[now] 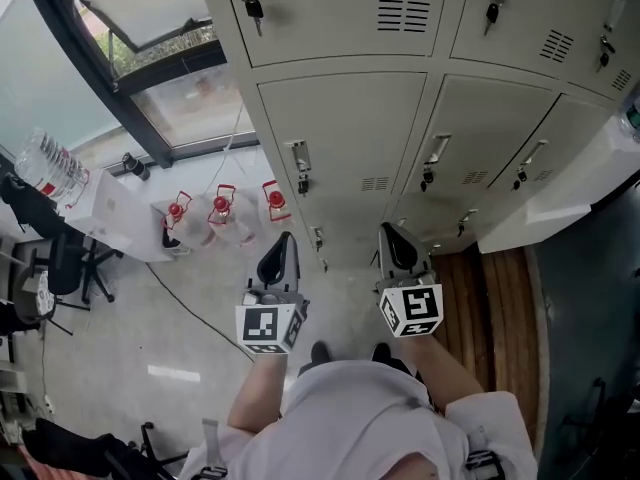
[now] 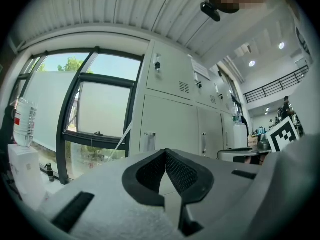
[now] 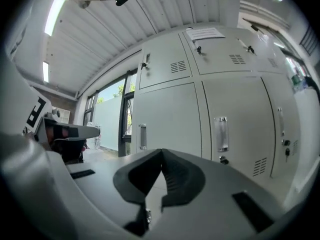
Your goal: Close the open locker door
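A bank of grey lockers point(image 1: 350, 118) fills the top of the head view. At the far right one pale locker door point(image 1: 570, 193) stands swung out from the row. My left gripper point(image 1: 277, 260) and right gripper point(image 1: 400, 248) are held side by side in front of the lower lockers, well left of that door and not touching anything. In the left gripper view the left gripper point(image 2: 165, 152) is shut and empty, facing a shut locker with a handle point(image 2: 149, 141). The right gripper point(image 3: 161, 152) is shut and empty too, facing shut lockers with handles point(image 3: 220, 133).
Three red-capped water bottles point(image 1: 222, 213) stand on the floor by the left end of the lockers, beside a dark-framed window point(image 1: 150, 98). A box, more bottles point(image 1: 50, 168) and a chair point(image 1: 65, 263) are at the left. Wooden flooring point(image 1: 495, 298) and a dark surface point(image 1: 590, 328) lie at the right.
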`<state>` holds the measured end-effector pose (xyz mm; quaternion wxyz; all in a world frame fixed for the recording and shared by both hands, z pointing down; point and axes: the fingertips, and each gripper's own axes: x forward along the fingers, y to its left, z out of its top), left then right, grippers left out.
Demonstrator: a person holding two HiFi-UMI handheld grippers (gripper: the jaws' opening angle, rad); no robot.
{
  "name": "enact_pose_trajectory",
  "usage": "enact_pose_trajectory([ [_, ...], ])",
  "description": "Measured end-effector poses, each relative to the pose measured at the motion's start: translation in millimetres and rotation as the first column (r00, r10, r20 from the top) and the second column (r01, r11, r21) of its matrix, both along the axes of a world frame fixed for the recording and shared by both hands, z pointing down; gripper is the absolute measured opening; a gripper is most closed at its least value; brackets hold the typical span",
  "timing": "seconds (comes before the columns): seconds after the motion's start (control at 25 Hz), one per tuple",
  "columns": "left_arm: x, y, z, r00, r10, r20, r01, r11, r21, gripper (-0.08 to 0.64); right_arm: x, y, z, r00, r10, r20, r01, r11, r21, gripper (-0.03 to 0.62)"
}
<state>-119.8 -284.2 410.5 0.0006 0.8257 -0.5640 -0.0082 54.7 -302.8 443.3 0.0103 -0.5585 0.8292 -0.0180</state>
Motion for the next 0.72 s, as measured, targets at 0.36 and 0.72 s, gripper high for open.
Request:
enact_pose_trajectory([
  [0.36,15.0,14.6,-14.1,1.000,0.023,-0.005,-0.023,1.000,0.011,0.008,19.7,29.2,-16.3,0.998,0.065,0.018,-0.065,0.998,0.002,0.012],
  [0.72,26.3,22.4,-19.3,0.999,0.050,-0.007,-0.050,0.999,0.019,0.008,25.7,38.1,-18.7,0.997,0.079,0.024,-0.079,0.997,-0.005,0.012],
])
